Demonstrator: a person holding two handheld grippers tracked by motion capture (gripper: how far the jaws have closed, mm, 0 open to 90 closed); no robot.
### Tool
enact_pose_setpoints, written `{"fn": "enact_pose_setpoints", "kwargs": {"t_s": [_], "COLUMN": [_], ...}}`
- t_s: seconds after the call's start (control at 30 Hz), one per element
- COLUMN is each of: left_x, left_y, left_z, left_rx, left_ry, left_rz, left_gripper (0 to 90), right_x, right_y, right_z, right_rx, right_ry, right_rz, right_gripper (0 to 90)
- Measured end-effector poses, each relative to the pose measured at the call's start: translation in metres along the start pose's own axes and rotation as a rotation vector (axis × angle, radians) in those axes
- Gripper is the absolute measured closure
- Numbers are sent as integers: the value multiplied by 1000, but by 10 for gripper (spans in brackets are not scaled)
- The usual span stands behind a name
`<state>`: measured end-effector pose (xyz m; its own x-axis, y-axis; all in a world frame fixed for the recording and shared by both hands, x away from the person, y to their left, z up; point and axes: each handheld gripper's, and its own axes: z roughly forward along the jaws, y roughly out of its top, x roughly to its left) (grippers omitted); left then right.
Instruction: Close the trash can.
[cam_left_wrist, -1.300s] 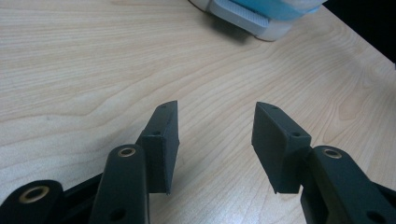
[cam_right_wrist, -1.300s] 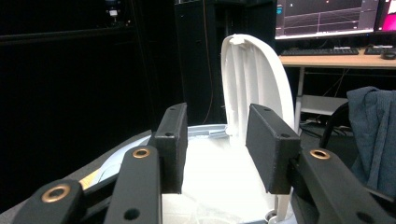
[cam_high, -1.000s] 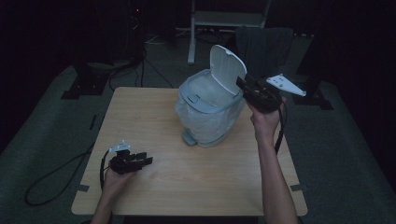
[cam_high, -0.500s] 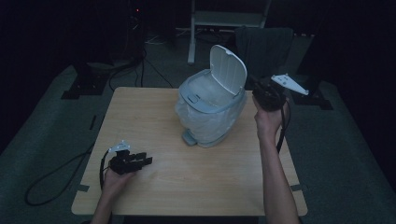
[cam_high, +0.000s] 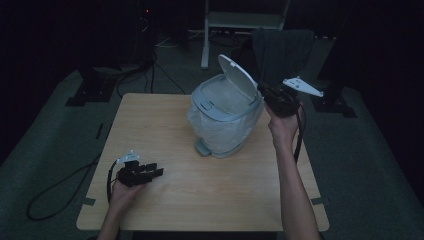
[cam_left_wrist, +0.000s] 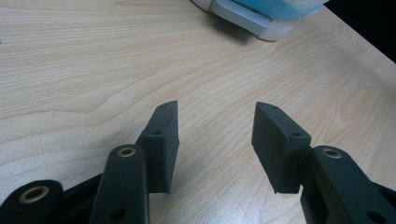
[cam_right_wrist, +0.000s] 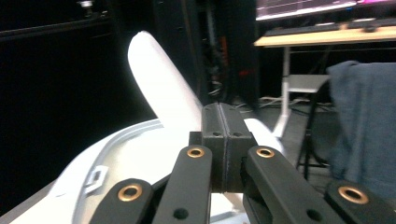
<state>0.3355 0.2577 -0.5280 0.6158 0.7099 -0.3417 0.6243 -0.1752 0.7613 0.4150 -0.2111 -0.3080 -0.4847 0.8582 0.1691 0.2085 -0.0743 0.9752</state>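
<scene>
A pale grey pedal bin lined with a clear bag stands at the back middle of the wooden table. Its white lid is raised and tilted back. My right gripper is held up just behind the lid's right edge. In the right gripper view the gripper has its jaws shut with nothing between them, and the lid rises right in front above the bin's rim. My left gripper rests low at the table's front left. It is open over bare wood, with the bin's pedal farther off.
A chair draped with dark cloth stands behind the table's back right corner; the cloth is also in the right gripper view. A white desk frame stands farther back. A cable trails on the floor to the left.
My right gripper drew slightly to the right of the lid, then came back up against its edge. The lid stays raised. The left gripper has not moved.
</scene>
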Motion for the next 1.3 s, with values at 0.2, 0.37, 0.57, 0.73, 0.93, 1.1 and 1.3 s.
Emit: {"fn": "enact_pose_setpoints", "kwargs": {"t_s": [0.2,0.37,0.57,0.73,0.93,1.1,1.3], "left_x": [1,1,1,1,-1,1,2], "left_y": [0,0,0,0,-1,-1,0], "left_z": [0,-1,0,0,-1,0,1], "left_rx": [-2,-3,-5,-6,-2,-5,-4], "left_ry": [0,0,1,0,-1,0,1], "left_rz": [-2,-4,-4,-6,2,-3,-5], "left_gripper": [521,521,521,521,521,522,521], "right_x": [25,45,63,69,80,81,77], "right_y": [-8,-16,-25,-28,-30,-30,-20], "right_z": [12,25,42,52,58,57,35], "right_rx": [69,131,201,229,250,245,134], "right_ry": [113,171,180,189,153,157,159], "right_rz": [-64,-95,-138,-125,-184,-215,-191], "right_gripper": [897,898,898,900,900,900,900]}}
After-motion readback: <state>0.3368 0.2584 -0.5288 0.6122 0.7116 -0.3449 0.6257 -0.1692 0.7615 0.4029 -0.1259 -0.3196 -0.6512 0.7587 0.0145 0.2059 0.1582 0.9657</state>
